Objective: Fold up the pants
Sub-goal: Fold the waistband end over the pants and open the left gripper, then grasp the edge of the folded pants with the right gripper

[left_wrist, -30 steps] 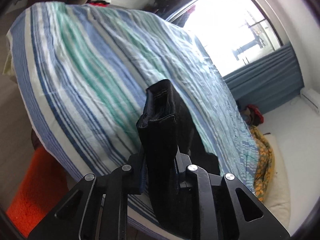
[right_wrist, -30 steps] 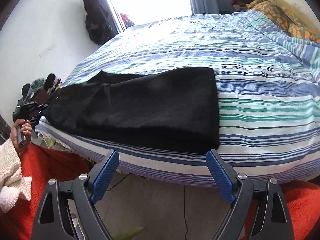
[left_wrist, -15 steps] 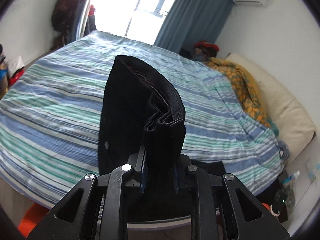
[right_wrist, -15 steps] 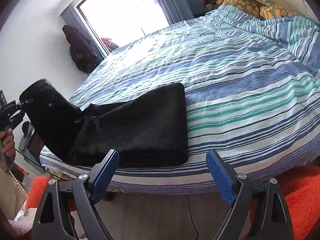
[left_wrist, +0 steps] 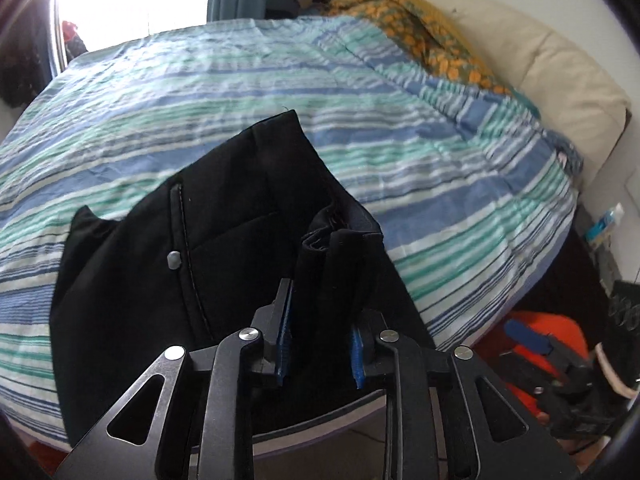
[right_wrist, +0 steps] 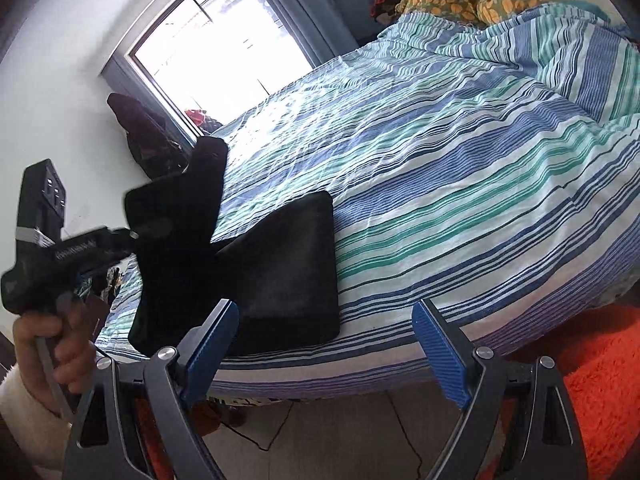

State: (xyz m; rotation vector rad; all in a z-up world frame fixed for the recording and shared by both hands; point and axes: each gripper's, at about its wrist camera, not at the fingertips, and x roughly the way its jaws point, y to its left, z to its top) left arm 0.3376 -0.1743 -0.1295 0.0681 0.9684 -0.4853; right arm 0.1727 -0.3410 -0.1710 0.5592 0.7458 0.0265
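Observation:
The black pants lie partly folded on the striped bedspread near the bed's front edge. My left gripper is shut on the bunched waistband end and holds it raised above the bed. In the right wrist view the lifted end hangs from the left gripper, and the rest of the pants lies flat on the bed. My right gripper is open and empty, off the bed's front edge, above the floor.
A cream pillow and an orange-patterned blanket lie at the head of the bed. An orange rug covers the floor beside the bed. A bright window with blue curtains is behind.
My left gripper has swung the held end of the pants up and over toward the rest of the pants. My right gripper has pulled back and tilted; it stays open.

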